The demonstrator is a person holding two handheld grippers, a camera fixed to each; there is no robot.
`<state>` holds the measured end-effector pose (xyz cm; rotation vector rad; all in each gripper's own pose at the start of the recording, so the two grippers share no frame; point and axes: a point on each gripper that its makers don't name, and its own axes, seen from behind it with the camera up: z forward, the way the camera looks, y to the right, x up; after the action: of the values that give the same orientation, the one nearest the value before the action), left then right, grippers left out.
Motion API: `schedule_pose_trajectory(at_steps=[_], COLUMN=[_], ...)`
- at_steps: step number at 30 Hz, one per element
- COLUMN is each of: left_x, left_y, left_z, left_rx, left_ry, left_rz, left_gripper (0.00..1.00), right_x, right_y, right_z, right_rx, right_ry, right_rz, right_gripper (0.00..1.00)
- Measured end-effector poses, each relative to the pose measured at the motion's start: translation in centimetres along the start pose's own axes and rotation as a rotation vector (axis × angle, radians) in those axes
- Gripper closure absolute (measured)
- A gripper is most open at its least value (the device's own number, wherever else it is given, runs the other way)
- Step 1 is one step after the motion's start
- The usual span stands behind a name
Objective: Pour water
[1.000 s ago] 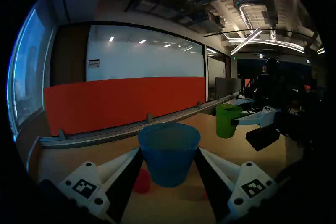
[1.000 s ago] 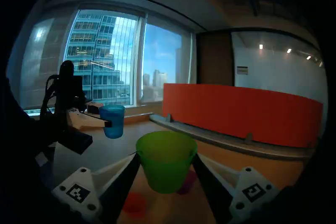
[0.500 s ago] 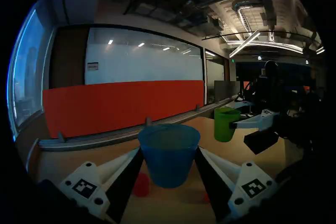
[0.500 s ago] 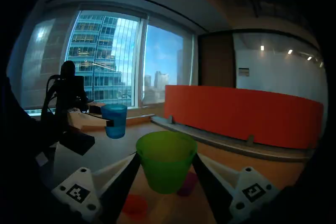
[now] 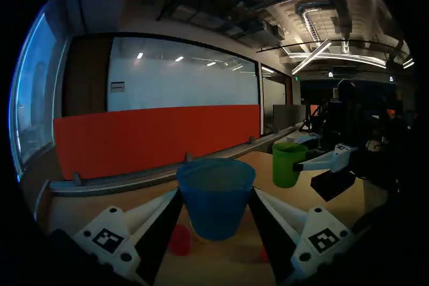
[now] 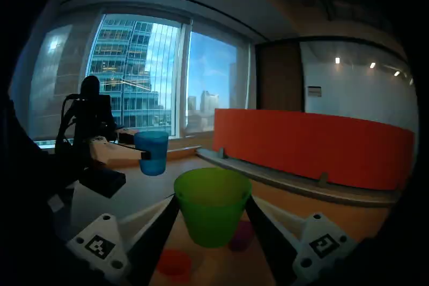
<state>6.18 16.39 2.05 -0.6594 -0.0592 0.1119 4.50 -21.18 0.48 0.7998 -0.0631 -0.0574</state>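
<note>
In the left gripper view a blue cup (image 5: 215, 197) stands upright between the fingers of my left gripper (image 5: 215, 212), which is shut on it above the wooden table (image 5: 284, 195). Farther right hangs the green cup (image 5: 287, 164), held by the other gripper. In the right gripper view my right gripper (image 6: 212, 219) is shut on that green cup (image 6: 212, 205), also upright. The blue cup (image 6: 152, 152) shows at the left, held by the far gripper and a dark sleeve.
Small cups lie on the table below: a red one (image 5: 179, 239) in the left gripper view, a red one (image 6: 172, 262) and a purple one (image 6: 241, 234) in the right gripper view. An orange partition (image 6: 316, 149) with a grey rail runs behind. Windows (image 6: 161, 90) stand beyond.
Both grippers have risen a little with their cups. The two cups have drawn slightly closer together: the green one moved left and down in the left gripper view, the blue one right in the right gripper view.
</note>
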Motion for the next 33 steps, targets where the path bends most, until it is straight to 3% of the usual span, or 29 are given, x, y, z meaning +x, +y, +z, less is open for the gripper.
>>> schedule_pose_trajectory(at_steps=[19, 33], left_x=[3.0, 4.4], left_y=[0.0, 0.0], left_z=[-0.1, -0.7], left_rx=[0.015, 0.039], left_ry=[0.014, 0.006], left_rz=[0.096, 0.195], left_gripper=[0.18, 0.18], right_x=[-0.3, -0.5], right_y=[-2.4, -4.4], right_z=[1.4, 2.9], right_rx=[0.059, 0.109], right_ry=[0.006, 0.006], right_rz=[0.011, 0.019], right_gripper=[0.11, 0.11])
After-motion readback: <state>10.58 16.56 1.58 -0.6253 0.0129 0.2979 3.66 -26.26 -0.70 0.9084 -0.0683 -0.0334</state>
